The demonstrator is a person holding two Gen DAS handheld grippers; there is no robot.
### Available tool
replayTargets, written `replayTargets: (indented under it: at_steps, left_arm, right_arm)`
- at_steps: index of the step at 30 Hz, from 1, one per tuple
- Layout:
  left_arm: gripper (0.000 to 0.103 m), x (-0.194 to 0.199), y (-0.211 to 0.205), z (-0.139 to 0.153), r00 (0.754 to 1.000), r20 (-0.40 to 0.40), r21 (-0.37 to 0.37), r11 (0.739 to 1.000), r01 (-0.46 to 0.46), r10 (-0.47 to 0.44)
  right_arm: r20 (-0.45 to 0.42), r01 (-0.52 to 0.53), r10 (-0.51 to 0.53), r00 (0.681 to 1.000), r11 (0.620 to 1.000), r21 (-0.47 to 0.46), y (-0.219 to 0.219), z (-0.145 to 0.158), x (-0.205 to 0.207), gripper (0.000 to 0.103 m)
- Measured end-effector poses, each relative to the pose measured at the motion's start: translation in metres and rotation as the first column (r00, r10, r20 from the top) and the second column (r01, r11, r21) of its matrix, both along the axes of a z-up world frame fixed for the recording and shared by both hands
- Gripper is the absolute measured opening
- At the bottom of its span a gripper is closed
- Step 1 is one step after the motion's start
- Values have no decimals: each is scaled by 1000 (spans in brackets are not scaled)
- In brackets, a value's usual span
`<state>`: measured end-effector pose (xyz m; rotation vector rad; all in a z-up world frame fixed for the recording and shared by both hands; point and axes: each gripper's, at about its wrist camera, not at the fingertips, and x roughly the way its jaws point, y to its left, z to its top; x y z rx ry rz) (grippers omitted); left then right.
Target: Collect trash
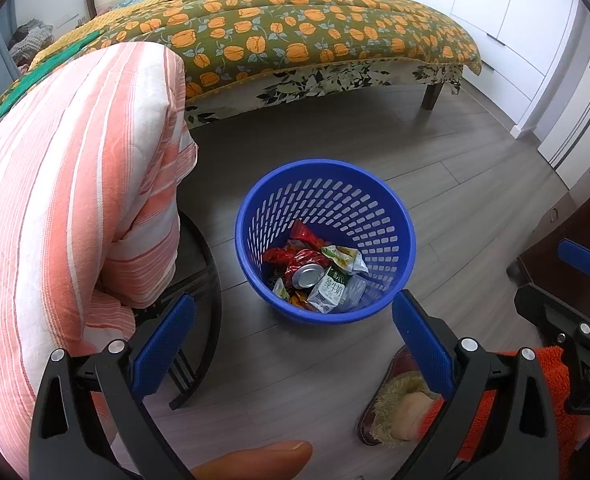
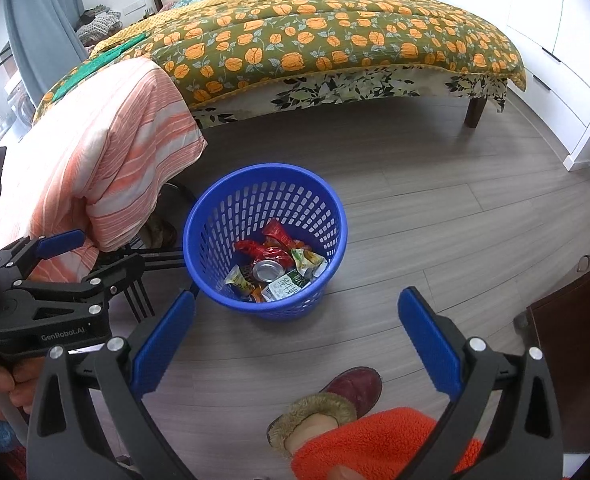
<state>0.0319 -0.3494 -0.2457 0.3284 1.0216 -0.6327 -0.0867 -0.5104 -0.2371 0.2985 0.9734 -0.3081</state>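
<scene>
A blue slotted wastebasket (image 1: 375, 196) (image 2: 231, 208) stands on the grey wood floor. Inside lie red snack wrappers (image 1: 305, 236) (image 2: 277, 232), a crushed can (image 1: 309, 275) (image 2: 269, 270), a white and green carton (image 1: 329, 290) (image 2: 285, 286) and green-yellow packets (image 1: 345, 258) (image 2: 309, 259). My left gripper (image 1: 295, 344) hovers just short of the basket, open, nothing between its blue pads. My right gripper (image 2: 299, 340) is likewise open and empty, a little back from the basket. The left gripper's body (image 2: 47, 292) shows at the left of the right wrist view.
A pink striped quilt (image 1: 75, 200) (image 2: 115, 152) hangs over a black chair (image 1: 199, 304) left of the basket. A bed with an orange-flower cover (image 1: 295, 36) (image 2: 335, 36) lies behind. White cupboards (image 1: 535, 20) line the right wall. A person's slippered foot (image 1: 395, 404) (image 2: 335, 400) and dark furniture (image 2: 567, 340) are near.
</scene>
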Motion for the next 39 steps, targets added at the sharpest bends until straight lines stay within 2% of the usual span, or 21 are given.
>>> replayTargets:
  at_steps: [39]
  left_arm:
    - [98,2,4,-5,1000,-9,4,1000,-4,4]
  right_arm:
    - [-8,1,-1,1000,1000,1,1,-1,1,98]
